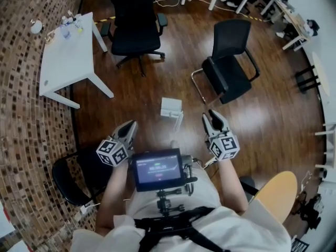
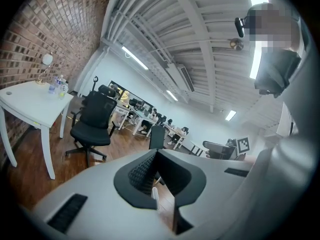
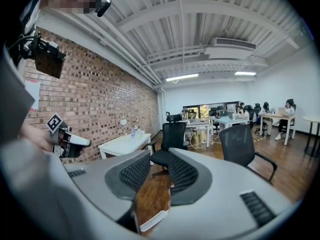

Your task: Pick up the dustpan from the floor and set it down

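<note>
The white dustpan [image 1: 171,108] lies on the wooden floor just ahead of me, its handle slanting toward me. My left gripper [image 1: 131,126] hovers to its lower left, jaws shut with nothing between them. My right gripper [image 1: 212,117] hovers to its lower right, open and empty. In the left gripper view the jaws [image 2: 156,153] meet at the tip, and a white strip of the dustpan [image 2: 155,197] shows below them. In the right gripper view the open jaws [image 3: 159,167] frame bare floor, with the dustpan's white edge [image 3: 152,221] low in the gap.
A black office chair [image 1: 135,22] and a black visitor chair [image 1: 231,67] stand beyond the dustpan. A white table [image 1: 68,54] is at the far left by the brick wall. Another black chair [image 1: 71,177] sits at my left, a round wooden table [image 1: 277,196] at my right.
</note>
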{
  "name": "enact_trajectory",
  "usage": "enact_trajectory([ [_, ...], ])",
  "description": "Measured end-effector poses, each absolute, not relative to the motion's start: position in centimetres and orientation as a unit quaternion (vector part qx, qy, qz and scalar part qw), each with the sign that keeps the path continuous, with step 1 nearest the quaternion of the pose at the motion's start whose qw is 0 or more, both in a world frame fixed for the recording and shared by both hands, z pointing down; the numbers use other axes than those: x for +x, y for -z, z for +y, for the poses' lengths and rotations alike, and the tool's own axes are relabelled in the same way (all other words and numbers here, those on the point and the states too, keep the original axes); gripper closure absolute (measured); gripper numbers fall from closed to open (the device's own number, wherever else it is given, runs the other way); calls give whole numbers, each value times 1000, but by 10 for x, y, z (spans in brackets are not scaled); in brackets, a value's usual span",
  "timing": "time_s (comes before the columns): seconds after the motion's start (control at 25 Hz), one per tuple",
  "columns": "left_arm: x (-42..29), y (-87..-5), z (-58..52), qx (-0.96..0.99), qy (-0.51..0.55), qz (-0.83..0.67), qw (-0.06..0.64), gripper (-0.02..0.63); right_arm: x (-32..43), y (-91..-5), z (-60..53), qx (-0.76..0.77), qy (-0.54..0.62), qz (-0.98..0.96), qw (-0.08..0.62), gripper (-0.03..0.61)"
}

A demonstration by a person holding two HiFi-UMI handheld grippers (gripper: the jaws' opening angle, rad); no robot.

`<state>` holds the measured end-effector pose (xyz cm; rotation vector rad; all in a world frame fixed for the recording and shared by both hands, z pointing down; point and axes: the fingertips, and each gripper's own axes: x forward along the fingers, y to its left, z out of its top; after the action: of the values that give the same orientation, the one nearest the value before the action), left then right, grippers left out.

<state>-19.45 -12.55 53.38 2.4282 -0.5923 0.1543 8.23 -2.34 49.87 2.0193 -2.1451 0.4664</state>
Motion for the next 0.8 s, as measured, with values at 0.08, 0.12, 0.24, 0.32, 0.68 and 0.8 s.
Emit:
enact_trajectory([
  [0.08, -198, -538, -123, 922, -61, -214, 318, 614, 75, -499, -20, 678, -166, -712, 76, 446],
  [0.12, -199, -541, -121, 923, -63, -206, 320, 614, 72, -498, -18, 680, -170, -709, 74, 446],
  [0.24, -200, -549, -113, 930, -76, -169, 319, 614, 62, -498, -12, 686, -184, -701, 70, 446],
  [0.32, -198, -558, -106, 934, -88, -142, 314, 614, 56, -498, -7, 690, -193, -695, 67, 451],
  [0.68, -196, -564, -77, 935, -95, -100, 326, 614, 46, -500, 12, 698, -211, -683, 53, 451],
  [0.8, -206, -552, -78, 938, -97, -115, 312, 614, 36, -506, 2, 685, -216, -695, 40, 460],
])
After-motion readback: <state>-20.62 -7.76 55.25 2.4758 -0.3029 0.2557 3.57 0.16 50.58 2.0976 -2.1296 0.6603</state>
